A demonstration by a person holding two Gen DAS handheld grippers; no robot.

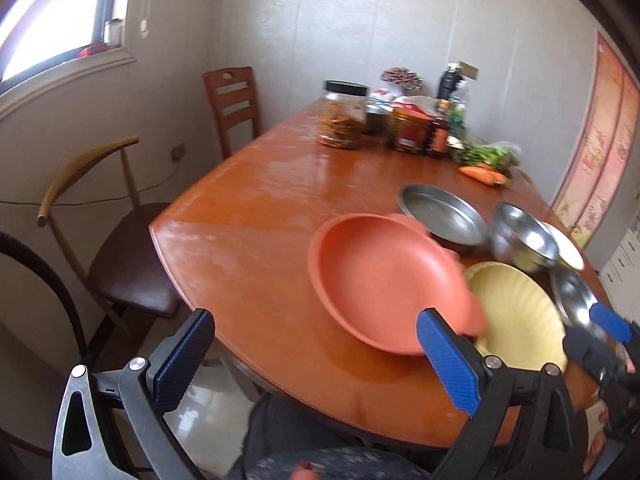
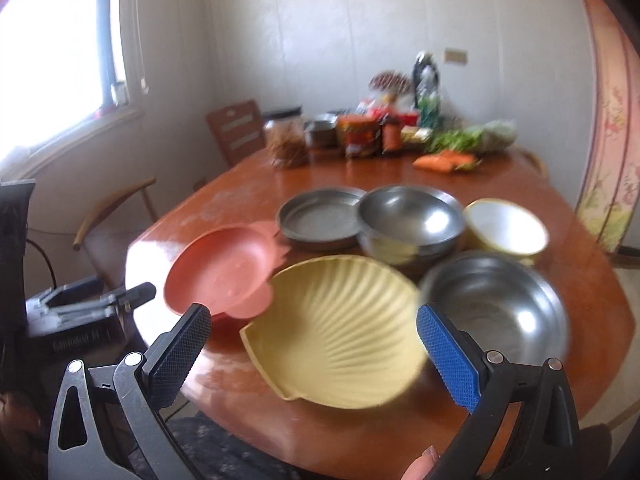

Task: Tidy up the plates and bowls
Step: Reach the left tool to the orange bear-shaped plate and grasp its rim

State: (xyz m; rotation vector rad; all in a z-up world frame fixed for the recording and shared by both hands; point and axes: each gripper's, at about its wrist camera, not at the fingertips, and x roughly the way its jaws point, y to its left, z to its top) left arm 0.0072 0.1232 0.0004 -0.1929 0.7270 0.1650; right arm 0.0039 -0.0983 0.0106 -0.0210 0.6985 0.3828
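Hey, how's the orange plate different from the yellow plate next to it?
The orange plate is round with small tabs on its rim, while the yellow plate is shaped like a scallop shell. The orange plate's inside is smooth; the yellow plate has ribs fanning out from one corner. The orange plate sits nearer the left claw, the yellow plate right in front of the right claw. Both are shallow, empty and on the wooden table.

Left claw (image 1: 316, 344) and right claw (image 2: 314, 340), both jaws spread wide, empty.

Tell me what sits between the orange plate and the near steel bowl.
The yellow shell-shaped plate lies between the orange plate and the near steel bowl, clearest in the right wrist view.
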